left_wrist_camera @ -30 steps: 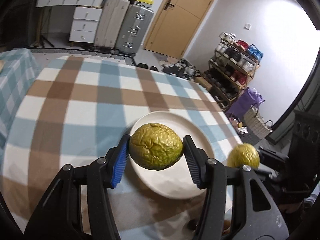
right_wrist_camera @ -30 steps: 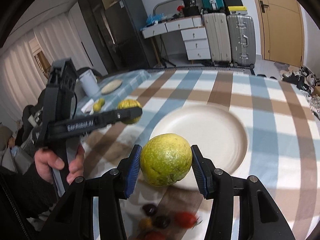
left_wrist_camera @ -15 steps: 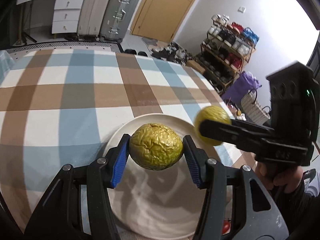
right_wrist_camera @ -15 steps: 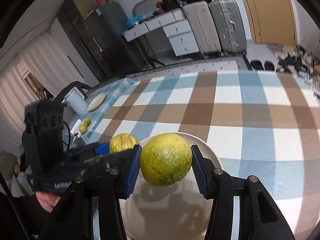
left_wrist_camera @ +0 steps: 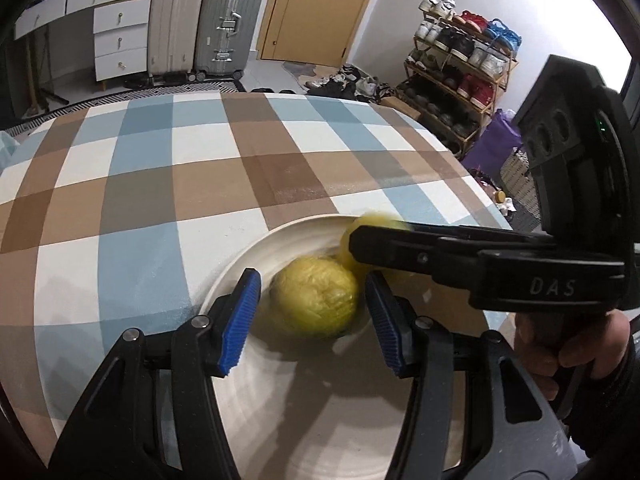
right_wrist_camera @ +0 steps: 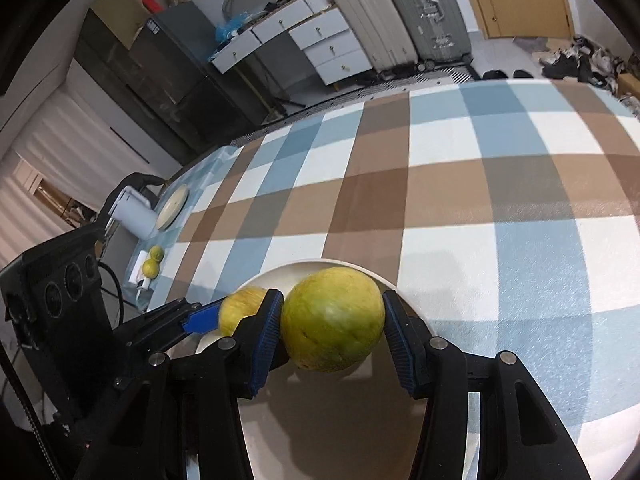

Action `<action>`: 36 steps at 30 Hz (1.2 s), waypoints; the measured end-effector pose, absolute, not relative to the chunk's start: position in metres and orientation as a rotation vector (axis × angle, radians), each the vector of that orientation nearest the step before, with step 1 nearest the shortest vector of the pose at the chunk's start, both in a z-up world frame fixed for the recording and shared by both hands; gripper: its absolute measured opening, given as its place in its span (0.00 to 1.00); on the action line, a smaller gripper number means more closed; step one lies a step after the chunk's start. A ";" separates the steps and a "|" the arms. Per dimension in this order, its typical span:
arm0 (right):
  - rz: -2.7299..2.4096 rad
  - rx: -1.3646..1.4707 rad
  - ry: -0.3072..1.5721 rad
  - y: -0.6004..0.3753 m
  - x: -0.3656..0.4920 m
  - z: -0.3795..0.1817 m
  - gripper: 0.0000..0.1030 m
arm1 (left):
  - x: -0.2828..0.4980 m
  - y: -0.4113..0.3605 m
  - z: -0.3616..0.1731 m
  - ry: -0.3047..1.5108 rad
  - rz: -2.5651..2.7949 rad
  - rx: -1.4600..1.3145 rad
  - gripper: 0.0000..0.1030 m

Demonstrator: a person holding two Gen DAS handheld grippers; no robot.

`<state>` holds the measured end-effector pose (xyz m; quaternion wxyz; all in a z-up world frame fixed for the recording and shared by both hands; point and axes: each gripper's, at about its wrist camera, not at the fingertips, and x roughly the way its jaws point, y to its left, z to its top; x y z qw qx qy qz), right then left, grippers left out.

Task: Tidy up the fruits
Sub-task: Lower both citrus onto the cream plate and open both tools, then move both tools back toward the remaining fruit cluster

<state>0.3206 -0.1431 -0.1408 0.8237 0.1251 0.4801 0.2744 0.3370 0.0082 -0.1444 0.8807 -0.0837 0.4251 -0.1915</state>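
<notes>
Wrinkled yellow fruit (left_wrist_camera: 314, 298), motion-blurred, lies on the white round plate (left_wrist_camera: 256, 248) between the left gripper's (left_wrist_camera: 312, 322) just-widened, separated pads; right gripper (right_wrist_camera: 332, 334) contact with the smooth green-yellow fruit (right_wrist_camera: 332, 318) is unclear.

Two suitcases (left_wrist_camera: 208, 20), white drawers (left_wrist_camera: 120, 40), shoe rack (left_wrist_camera: 460, 68), wooden door (left_wrist_camera: 316, 4)

both wrist views close above, angled down, sharing white plate (left_wrist_camera: 256, 252), checked cloth (right_wrist_camera: 460, 184)
</notes>
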 end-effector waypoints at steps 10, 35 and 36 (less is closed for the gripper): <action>0.589 0.318 0.927 -0.162 0.299 -0.112 0.68 | 0.312 0.018 -0.109 0.798 -0.306 -0.132 0.80; 0.538 0.180 0.541 -0.210 0.093 -0.015 1.00 | 0.108 -0.004 -0.004 0.596 -0.158 -0.071 0.99; 0.539 0.173 0.529 -0.210 0.084 -0.015 1.00 | 0.102 -0.005 -0.004 0.596 -0.155 -0.072 0.99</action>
